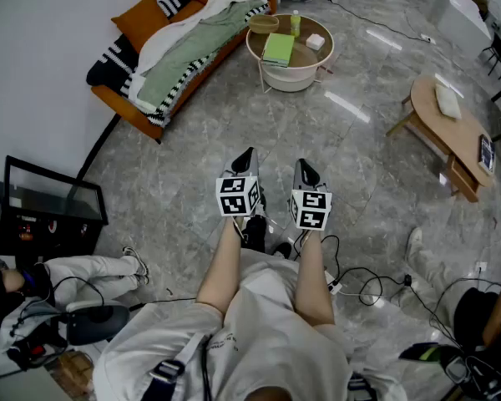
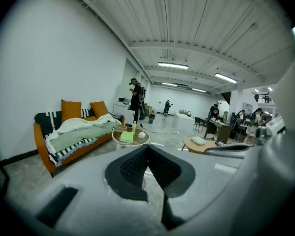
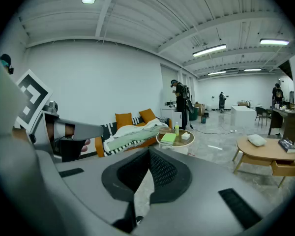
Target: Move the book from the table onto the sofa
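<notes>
Head view first: both tongs sit mid-frame over the grey floor (image 1: 184, 182), left gripper (image 1: 246, 155) and right gripper (image 1: 304, 170) side by side. Each gripper view shows its jaws pressed together with nothing in them. The book (image 1: 278, 48), the green one, lies on the round table (image 1: 290, 78) near the top centre of the frame, well apart from both grippers. I can't read anything on its cover from here. It shares the tabletop with a bowl (image 1: 264, 24), a bottle (image 1: 296, 23) and a small white box (image 1: 316, 42), and I can't tell what that box is. Just left of the table, in the upper left of the frame, is the sofa (image 1: 121, 109). Most of its seat is buried under a green blanket (image 1: 192, 44) and a white sheet (image 1: 171, 36), so only the orange edge and cushions (image 1: 139, 19) show, and the farthest cushion is clipped by the top of the frame. The wearer (image 1: 259, 307) fills the bottom of the frame and hides the floor there. In the right gripper view the left gripper is only a slice at the left edge, and the people (image 3: 179, 100) far back are too small to make out.
</notes>
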### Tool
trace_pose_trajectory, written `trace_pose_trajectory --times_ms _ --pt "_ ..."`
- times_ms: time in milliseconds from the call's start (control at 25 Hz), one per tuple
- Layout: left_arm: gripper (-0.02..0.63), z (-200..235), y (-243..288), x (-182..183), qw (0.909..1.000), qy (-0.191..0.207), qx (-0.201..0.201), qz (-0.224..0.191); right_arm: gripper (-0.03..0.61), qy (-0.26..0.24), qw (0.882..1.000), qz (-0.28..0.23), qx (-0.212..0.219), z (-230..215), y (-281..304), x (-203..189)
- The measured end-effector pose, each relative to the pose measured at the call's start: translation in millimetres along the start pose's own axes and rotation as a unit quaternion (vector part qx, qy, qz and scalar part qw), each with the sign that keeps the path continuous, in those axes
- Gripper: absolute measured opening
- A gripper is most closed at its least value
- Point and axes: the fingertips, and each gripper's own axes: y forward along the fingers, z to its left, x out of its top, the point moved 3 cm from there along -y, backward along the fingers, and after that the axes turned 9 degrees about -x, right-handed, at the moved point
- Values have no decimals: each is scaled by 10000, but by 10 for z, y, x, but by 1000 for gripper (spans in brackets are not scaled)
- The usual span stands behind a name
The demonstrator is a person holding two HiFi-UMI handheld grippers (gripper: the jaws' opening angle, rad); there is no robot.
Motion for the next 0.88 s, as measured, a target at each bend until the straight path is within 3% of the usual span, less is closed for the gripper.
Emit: trace_pose_trajectory --times_ms 120,320,440,600,880 --pt "8 91 222 114 9996 183 -218 9 6 80 9999 -26 -93 -9 236 72" --pt "8 166 532 229 9986 130 -517 -8 6 144 9997 -76 -199 -65 545 225" --pt "8 301 749 323 9980 266 -549 134 6 283 9993 5 -251 -63 780 279" --pt "8 616 962 352 9983 46 -522 272 6 854 9963 87 -32 62 1068 289" --pt "8 961 1429 586 9974 45 -667 281 6 787 9968 138 30 130 1555 443"
